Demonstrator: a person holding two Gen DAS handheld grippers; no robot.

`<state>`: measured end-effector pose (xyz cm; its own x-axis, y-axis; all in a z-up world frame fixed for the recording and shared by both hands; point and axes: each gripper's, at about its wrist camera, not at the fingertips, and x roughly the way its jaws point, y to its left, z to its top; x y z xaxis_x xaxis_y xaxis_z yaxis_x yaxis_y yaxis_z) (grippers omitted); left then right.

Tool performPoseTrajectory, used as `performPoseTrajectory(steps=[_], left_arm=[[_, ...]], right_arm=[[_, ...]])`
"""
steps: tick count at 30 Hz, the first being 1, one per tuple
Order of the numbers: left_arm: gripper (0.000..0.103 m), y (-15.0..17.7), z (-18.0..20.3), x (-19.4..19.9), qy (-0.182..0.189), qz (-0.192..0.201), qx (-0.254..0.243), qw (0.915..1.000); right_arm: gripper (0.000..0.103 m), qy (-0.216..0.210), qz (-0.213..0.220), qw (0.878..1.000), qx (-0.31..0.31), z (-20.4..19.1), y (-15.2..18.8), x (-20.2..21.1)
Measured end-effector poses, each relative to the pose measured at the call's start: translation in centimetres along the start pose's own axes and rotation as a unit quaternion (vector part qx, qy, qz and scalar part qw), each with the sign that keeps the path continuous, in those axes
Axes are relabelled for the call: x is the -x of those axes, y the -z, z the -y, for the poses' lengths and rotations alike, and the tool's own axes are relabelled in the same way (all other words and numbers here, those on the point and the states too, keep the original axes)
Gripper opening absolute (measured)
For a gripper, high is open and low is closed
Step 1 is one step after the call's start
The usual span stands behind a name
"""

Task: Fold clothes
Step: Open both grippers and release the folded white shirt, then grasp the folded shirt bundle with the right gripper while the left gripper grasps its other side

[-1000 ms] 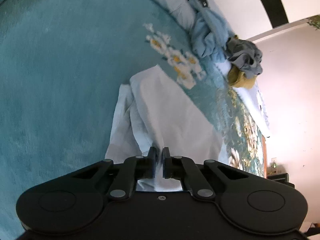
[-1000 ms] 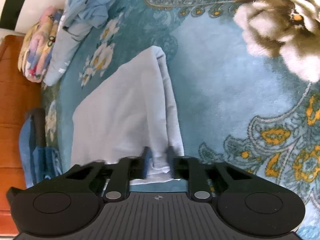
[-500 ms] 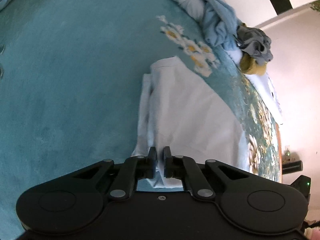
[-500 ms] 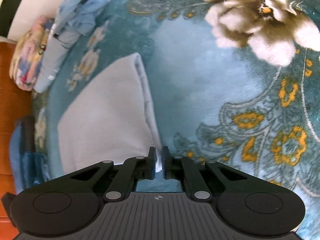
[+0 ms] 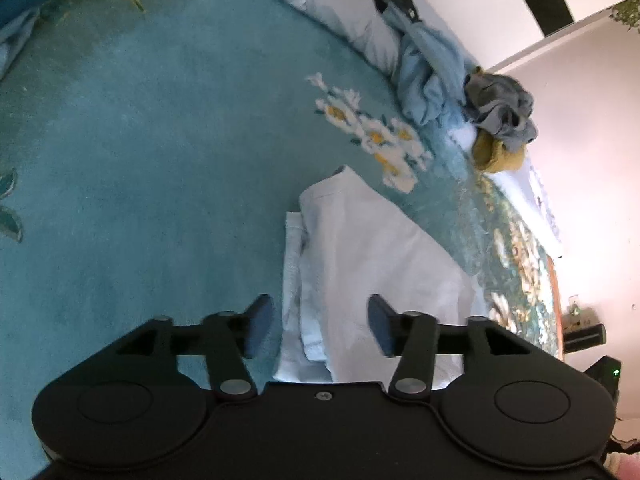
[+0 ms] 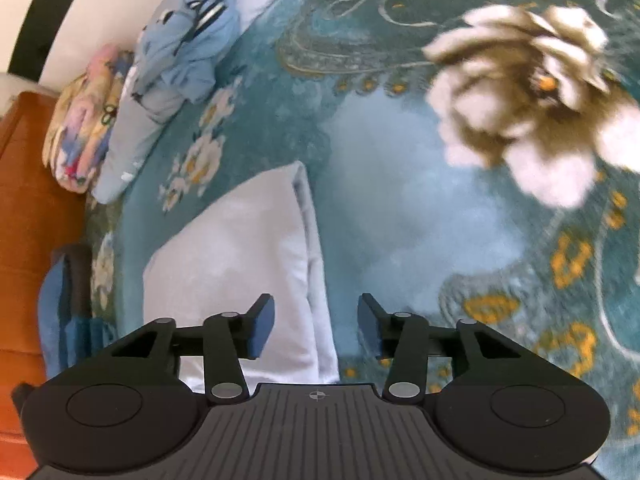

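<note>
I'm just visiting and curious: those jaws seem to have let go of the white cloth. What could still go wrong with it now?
1. The folded white garment shows uneven layers along one edge, so the fold might slump or spread.
2. Both the left gripper and the right gripper, whose jaws have just been opening, hang right over its near edge; pulling away could snag and drag the fabric.
3. The blue clothes heaped nearby could get mixed in.

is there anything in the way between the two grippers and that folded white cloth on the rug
Nothing visible. The folded white cloth lies right below both open grippers, left gripper and right gripper, whose jaws have just been opening. The other clothes sit far off at the rug's edge.
</note>
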<state>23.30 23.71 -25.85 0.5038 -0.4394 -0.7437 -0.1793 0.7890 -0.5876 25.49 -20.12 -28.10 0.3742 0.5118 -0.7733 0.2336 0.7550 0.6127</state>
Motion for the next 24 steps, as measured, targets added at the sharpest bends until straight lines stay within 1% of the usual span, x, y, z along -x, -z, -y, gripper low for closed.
performPoseTrajectory(steps=[1, 2, 3, 4, 5, 7, 10, 12, 14, 15, 18, 20, 24], left_arm=[[0.076, -0.4, 0.0, -0.4, -0.003, -0.004, -0.002, 1.0000], [0.081, -0.6, -0.1, -0.5, -0.001, -0.005, -0.002, 1.0000], [0.085, -0.9, -0.1, -0.5, 0.007, -0.004, 0.000, 1.0000], [0.094, -1.1, -0.1, -0.5, 0.015, -0.003, 0.002, 0.9999], [0.100, -1.3, -0.1, -0.5, 0.023, -0.002, 0.003, 0.9997], [0.101, -1.8, -0.2, -0.7, 0.037, -0.006, 0.006, 0.9993], [0.101, -2.4, -0.6, -1.7, 0.041, -0.034, 0.008, 0.9985], [0.101, -2.7, -0.9, -2.4, 0.041, -0.044, 0.003, 0.9982], [0.101, -2.8, -1.2, -2.9, 0.045, -0.052, 0.000, 0.9976], [0.101, -2.9, -1.4, -3.3, 0.050, -0.058, -0.002, 0.9971], [0.100, -3.3, -1.8, -4.3, 0.062, -0.074, -0.009, 0.9953], [0.099, -3.8, -1.9, -4.7, 0.071, -0.076, -0.013, 0.9945], [0.098, -4.8, -2.5, -5.7, 0.092, -0.087, -0.002, 0.9919]], right_arm=[[0.058, -0.002, -0.001, 1.000, 0.014, -0.3, -0.3, -0.3], [0.065, -0.005, -0.002, 1.000, 0.027, -0.7, -0.5, -0.6], [0.076, -0.011, -0.001, 0.999, 0.040, -0.9, -0.7, -0.7], [0.080, -0.016, 0.000, 0.999, 0.051, -1.2, -0.9, -0.9], [0.080, -0.022, 0.000, 0.998, 0.057, -1.3, -1.0, -1.0], [0.081, -0.033, -0.004, 0.998, 0.060, -1.3, -1.2, -1.2], [0.089, -0.047, -0.015, 0.996, 0.077, -1.3, -1.5, -1.5], [0.089, -0.055, -0.021, 0.994, 0.094, -1.2, -1.6, -1.7], [0.085, -0.071, -0.030, 0.993, 0.093, -0.7, -1.8, -2.0], [0.081, -0.083, -0.038, 0.992, 0.089, -0.5, -2.0, -2.2], [0.076, -0.104, -0.060, 0.989, 0.083, 0.3, -2.5, -3.1], [0.075, -0.111, -0.062, 0.989, 0.079, 0.6, -2.9, -3.6], [0.070, -0.127, -0.067, 0.987, 0.071, 0.7, -3.5, -4.4]])
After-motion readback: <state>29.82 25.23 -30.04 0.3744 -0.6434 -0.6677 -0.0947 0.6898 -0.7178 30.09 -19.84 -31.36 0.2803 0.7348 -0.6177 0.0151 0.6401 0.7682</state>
